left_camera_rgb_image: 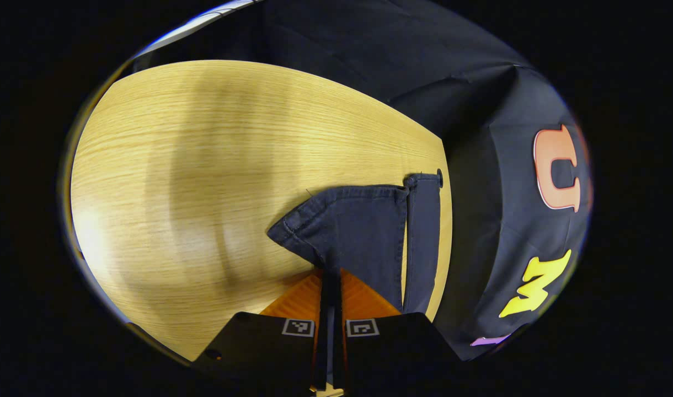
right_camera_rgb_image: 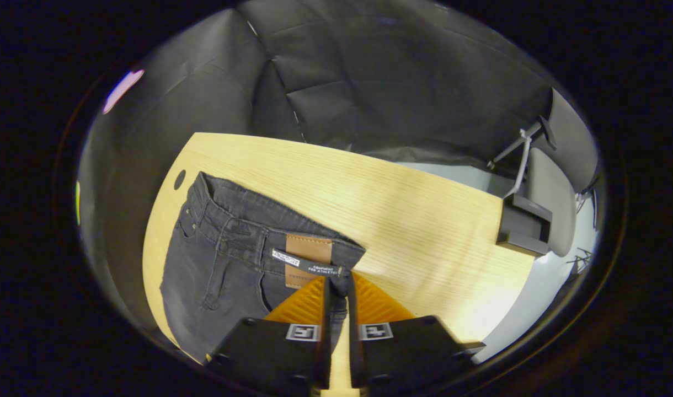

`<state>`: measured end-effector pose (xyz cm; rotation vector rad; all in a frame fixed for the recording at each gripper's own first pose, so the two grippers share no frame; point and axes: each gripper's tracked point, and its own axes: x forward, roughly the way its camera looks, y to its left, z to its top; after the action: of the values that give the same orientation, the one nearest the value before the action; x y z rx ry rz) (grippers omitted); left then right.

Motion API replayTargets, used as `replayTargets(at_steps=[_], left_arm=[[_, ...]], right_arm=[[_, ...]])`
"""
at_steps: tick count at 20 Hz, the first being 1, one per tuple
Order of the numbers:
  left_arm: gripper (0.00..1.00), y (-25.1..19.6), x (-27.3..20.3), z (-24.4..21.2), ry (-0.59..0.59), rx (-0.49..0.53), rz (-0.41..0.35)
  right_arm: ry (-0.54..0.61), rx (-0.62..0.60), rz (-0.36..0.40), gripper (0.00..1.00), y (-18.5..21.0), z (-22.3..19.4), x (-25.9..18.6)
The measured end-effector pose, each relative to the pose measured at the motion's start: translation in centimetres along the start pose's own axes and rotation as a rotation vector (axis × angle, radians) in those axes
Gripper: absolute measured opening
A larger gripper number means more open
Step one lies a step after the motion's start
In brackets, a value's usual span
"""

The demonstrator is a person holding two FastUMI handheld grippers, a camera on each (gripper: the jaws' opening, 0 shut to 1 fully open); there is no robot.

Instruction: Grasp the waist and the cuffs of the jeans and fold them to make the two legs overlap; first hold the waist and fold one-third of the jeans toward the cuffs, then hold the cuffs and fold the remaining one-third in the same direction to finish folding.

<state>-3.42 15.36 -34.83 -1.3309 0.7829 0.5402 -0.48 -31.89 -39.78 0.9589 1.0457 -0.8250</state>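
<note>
Dark grey jeans lie on the wooden table (left_camera_rgb_image: 204,165). In the left gripper view my left gripper (left_camera_rgb_image: 331,277) is shut on the hem of one cuff (left_camera_rgb_image: 347,231), which is lifted and creased toward the fingers. The other leg's cuff (left_camera_rgb_image: 423,242) lies flat along the table's right edge. In the right gripper view my right gripper (right_camera_rgb_image: 336,285) is shut on the waistband (right_camera_rgb_image: 248,218) close to the brown leather patch (right_camera_rgb_image: 309,249). The waist end of the jeans (right_camera_rgb_image: 204,275) spreads left of that gripper, with pocket and belt loops showing.
A round cable hole (right_camera_rgb_image: 179,179) sits in the table corner beside the waistband. Bare wood (right_camera_rgb_image: 425,220) stretches right of the jeans. A grey chair (right_camera_rgb_image: 546,204) stands off the table's far right end. Black cloth walls close in behind the table.
</note>
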Motion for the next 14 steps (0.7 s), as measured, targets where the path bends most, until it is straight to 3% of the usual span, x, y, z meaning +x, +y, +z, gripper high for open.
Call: replayTargets(at_steps=[1, 7, 9, 14], left_arm=[[0.06, -0.2, -0.1, 0.0, 0.010, 0.016, 0.003], [0.04, -3.2, -1.6, 0.2, 0.041, 0.107, -0.020], [0.04, -4.3, -2.3, 0.3, 0.044, 0.139, -0.025], [0.04, -8.8, -3.1, 1.4, 0.079, 0.186, -0.037]], right_arm=[[0.016, 0.016, 0.020, 0.04, 0.0, 0.0, -0.4], [0.024, 0.081, 0.154, 0.03, 1.4, 0.7, -3.6], [0.021, 0.085, 0.214, 0.00, 2.9, 1.2, -5.6], [0.010, 0.048, 0.332, 0.03, 8.6, 3.4, -9.3]])
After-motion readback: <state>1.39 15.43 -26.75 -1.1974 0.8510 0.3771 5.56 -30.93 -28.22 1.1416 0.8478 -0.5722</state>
